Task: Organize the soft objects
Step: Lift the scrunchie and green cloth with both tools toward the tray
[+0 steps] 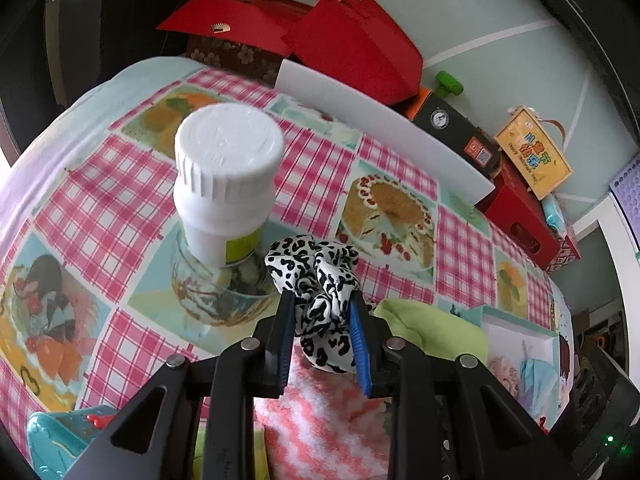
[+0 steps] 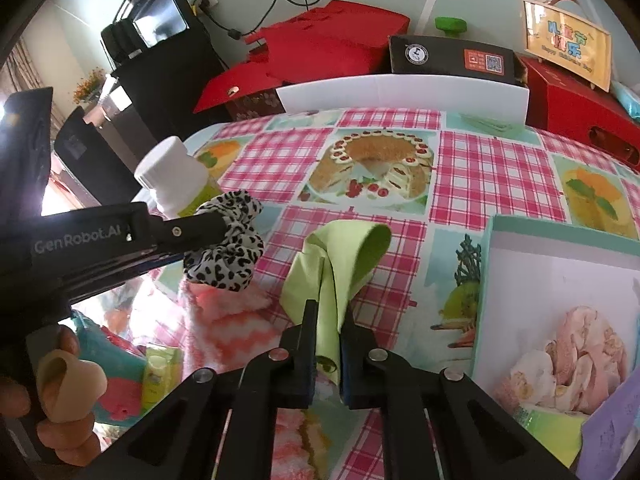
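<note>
My left gripper [image 1: 322,300] is shut on a black-and-white leopard-print scrunchie [image 1: 320,280] and holds it above a pink-and-white fuzzy cloth [image 1: 328,424]. The scrunchie [image 2: 228,244] and the left gripper [image 2: 216,226] also show in the right wrist view, over the pink cloth [image 2: 236,328]. My right gripper [image 2: 329,312] is shut on a light green cloth [image 2: 340,264], lifted and folded over above the table. The green cloth [image 1: 432,324] lies just right of the scrunchie in the left wrist view.
A white bottle [image 1: 226,184] stands on a glass bowl [image 1: 216,292] to the left. An open teal box [image 2: 560,320] holding a pale pink soft item [image 2: 576,360] sits at the right. A white board [image 2: 400,92], red boxes [image 2: 332,44] and a black box [image 2: 452,56] line the far edge.
</note>
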`<state>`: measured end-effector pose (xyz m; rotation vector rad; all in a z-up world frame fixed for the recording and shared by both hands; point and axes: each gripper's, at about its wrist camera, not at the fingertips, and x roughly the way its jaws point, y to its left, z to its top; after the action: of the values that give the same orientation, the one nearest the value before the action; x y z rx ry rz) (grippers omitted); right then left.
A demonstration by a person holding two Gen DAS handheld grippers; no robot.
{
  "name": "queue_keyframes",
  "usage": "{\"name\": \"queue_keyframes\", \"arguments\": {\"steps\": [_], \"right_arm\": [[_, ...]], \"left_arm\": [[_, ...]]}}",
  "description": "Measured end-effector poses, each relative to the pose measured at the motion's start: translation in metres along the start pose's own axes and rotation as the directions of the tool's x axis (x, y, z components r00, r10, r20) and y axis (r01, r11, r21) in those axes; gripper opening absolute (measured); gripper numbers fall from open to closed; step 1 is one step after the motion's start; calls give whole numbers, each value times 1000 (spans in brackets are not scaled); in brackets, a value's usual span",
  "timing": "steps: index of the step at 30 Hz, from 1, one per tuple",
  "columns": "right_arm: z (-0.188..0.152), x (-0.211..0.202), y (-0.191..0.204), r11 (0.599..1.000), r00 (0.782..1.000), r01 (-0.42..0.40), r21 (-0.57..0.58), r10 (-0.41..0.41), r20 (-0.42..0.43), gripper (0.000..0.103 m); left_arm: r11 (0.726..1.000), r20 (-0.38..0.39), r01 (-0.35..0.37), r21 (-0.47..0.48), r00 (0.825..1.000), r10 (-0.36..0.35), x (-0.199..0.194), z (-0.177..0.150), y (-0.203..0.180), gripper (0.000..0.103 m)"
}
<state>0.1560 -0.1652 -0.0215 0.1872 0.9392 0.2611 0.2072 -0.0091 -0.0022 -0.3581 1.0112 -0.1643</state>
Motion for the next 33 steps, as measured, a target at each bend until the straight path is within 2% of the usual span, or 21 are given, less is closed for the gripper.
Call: {"name": "queue_keyframes", "arguments": {"steps": [12, 16, 33], "right_arm": [[0, -10, 3, 999, 999, -37, 5, 37, 36, 8], [1, -21, 5, 999, 997, -41, -2, 41, 71, 8], [1, -38, 1, 1000, 994, -26, -3, 26, 105, 8]], "left_arm": [[1000, 36, 8, 18, 999, -9, -14, 3, -4, 27], [1000, 43, 10, 17, 999, -11, -18, 3, -3, 27], [998, 104, 39, 47, 994, -44, -46, 4, -14, 27]]}}
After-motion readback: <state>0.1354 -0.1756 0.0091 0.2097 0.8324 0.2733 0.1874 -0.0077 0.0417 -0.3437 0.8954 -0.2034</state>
